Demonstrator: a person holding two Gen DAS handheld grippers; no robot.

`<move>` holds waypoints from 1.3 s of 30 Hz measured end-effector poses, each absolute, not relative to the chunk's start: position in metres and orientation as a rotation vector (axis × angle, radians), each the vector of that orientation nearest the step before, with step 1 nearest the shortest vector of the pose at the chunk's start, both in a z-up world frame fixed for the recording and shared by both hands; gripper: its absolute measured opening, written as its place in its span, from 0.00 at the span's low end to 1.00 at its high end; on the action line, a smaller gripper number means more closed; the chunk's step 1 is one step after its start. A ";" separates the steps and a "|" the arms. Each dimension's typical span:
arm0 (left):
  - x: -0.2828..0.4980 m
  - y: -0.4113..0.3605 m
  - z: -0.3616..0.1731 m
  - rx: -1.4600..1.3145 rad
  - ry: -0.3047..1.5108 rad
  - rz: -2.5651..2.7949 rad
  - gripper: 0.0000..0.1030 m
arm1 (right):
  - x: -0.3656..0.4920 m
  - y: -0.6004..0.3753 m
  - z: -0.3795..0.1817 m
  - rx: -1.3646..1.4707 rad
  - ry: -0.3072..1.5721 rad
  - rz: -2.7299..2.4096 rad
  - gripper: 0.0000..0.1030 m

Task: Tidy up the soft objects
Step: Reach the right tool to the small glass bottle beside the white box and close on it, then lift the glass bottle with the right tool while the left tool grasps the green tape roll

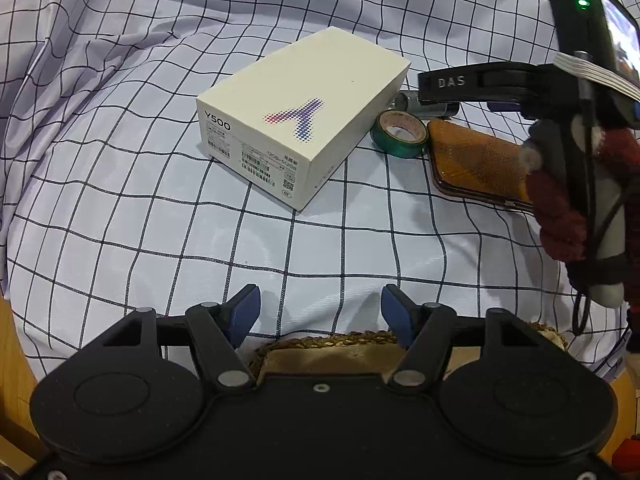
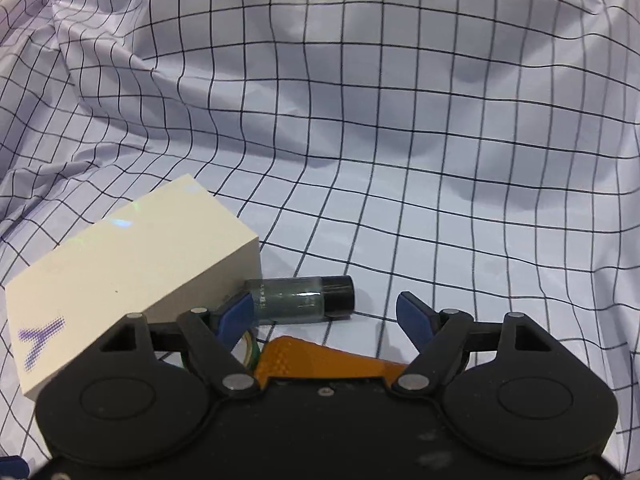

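Straw hat brim (image 1: 344, 340) sits right under left gripper (image 1: 320, 312), jaws wide, empty. Right gripper (image 2: 325, 314) also wide, empty, above orange pouch (image 2: 320, 360), w/ glass vial (image 2: 298, 300) & green tape roll (image 1: 398, 134) by Y500 box (image 1: 296, 120). Probably pouch next: drop straight, pinch edge, avoid vial.
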State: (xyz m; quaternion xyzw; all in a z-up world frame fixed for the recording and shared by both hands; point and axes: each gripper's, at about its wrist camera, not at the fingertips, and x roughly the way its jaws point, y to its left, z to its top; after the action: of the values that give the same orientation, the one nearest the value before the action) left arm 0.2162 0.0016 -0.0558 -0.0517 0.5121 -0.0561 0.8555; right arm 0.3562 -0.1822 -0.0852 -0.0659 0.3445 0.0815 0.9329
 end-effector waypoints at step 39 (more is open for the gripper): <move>0.226 -0.009 -0.055 -0.093 1.088 -0.116 0.61 | 0.367 -0.182 -0.090 -0.142 0.686 0.189 0.66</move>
State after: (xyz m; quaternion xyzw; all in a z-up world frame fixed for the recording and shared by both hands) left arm 0.2260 -0.0087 -0.0548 -0.0444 0.5169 -0.0552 0.8531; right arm 0.3672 -0.1822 -0.0900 -0.0694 0.3355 0.0926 0.9349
